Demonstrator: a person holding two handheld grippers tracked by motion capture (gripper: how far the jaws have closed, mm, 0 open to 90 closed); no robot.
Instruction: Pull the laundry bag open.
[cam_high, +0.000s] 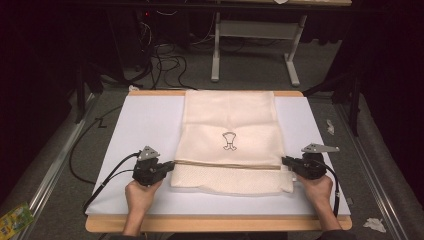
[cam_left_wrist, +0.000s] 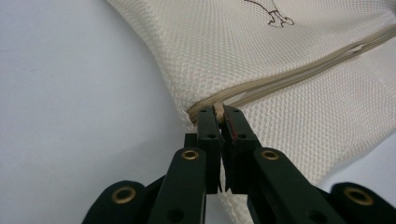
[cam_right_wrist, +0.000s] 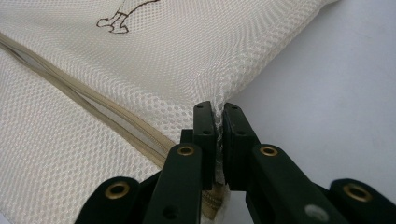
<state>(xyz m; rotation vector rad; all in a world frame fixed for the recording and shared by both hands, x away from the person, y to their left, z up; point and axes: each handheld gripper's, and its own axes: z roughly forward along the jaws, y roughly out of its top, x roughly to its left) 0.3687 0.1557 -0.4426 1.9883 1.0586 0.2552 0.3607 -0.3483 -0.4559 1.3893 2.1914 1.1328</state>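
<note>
A cream mesh bag (cam_high: 230, 115) lies flat on the white board (cam_high: 145, 120), a small dark emblem (cam_high: 229, 141) at its middle and a beige zipper (cam_high: 227, 164) across its near part. My left gripper (cam_high: 172, 165) is shut on the bag's left edge. In the left gripper view, the gripper (cam_left_wrist: 218, 112) pinches the zipper's end (cam_left_wrist: 212, 108) where it meets the mesh (cam_left_wrist: 280, 70). My right gripper (cam_high: 284, 161) is shut on the right edge. In the right gripper view, mesh (cam_right_wrist: 116, 93) is squeezed between the gripper's (cam_right_wrist: 218, 109) tips, and the zipper (cam_right_wrist: 93, 107) runs off to the left.
The board rests on a wooden table (cam_high: 215, 223) whose front edge shows. Cables (cam_high: 165, 65) and a white stand (cam_high: 250, 30) sit on the floor beyond. A yellow-green packet (cam_high: 15, 217) lies at the lower left and crumpled paper (cam_high: 374, 224) at the lower right.
</note>
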